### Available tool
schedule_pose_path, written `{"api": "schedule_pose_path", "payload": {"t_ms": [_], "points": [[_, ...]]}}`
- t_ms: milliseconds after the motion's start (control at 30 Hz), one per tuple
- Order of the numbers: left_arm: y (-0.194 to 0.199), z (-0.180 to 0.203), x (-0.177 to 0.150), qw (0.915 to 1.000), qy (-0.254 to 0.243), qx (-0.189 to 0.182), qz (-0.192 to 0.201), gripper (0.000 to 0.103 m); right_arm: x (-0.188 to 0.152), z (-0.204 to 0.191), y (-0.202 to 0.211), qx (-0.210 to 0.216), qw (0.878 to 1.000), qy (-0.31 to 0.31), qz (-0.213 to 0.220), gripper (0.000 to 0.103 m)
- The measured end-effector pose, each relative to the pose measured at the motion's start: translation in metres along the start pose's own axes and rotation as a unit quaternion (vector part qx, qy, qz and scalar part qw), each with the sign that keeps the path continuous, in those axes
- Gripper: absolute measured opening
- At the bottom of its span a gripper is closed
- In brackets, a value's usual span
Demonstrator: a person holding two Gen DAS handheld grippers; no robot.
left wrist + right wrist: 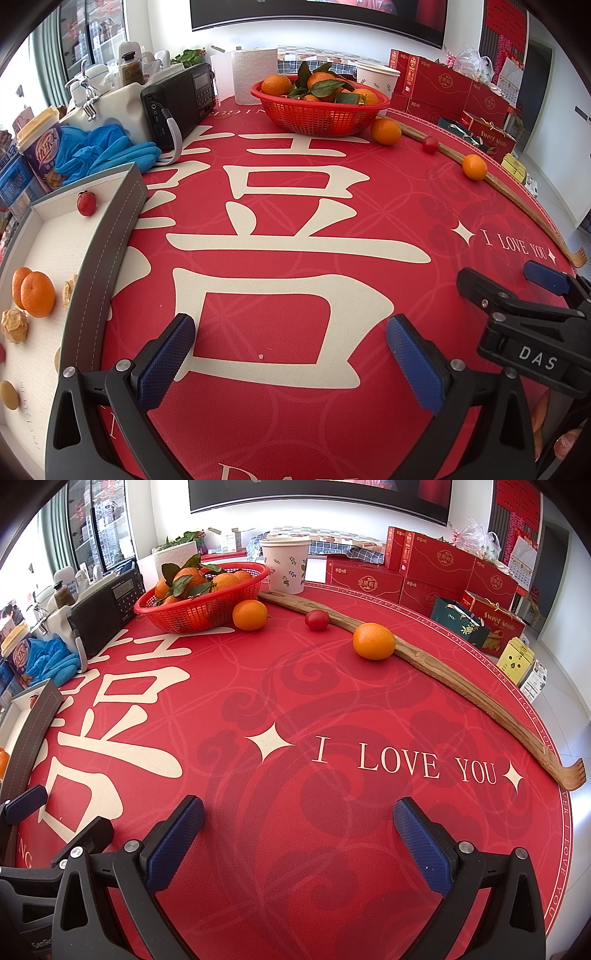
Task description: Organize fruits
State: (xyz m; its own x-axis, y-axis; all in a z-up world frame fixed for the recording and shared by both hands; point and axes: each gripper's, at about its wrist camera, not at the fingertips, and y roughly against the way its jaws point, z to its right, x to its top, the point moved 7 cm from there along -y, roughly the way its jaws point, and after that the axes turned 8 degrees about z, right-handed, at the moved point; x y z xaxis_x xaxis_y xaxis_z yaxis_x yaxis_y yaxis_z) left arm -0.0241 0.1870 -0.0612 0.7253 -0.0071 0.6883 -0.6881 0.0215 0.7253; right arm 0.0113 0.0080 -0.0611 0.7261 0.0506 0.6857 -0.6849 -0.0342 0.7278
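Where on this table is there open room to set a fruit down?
The red mat is bare between both open grippers and the loose fruit. The tray has room between its tomato and oranges. It is crowded around the basket and radio.

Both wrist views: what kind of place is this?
Most likely a home living or dining room, dressed for a celebration. A round table under a red cloth printed "I LOVE YOU", a basket of oranges, stacked red gift boxes, and a big screen on the wall.
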Motion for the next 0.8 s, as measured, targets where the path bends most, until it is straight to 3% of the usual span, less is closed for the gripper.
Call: {"api": "schedule_pose_path", "payload": {"t_ms": [800], "points": [[-0.0002,0.0001,0.0,1.0,0.0,0.0,0.0,0.103,0.0087,0.0007,-0.0096,0.003,1.0,0.001,-0.002,0.103]]}}
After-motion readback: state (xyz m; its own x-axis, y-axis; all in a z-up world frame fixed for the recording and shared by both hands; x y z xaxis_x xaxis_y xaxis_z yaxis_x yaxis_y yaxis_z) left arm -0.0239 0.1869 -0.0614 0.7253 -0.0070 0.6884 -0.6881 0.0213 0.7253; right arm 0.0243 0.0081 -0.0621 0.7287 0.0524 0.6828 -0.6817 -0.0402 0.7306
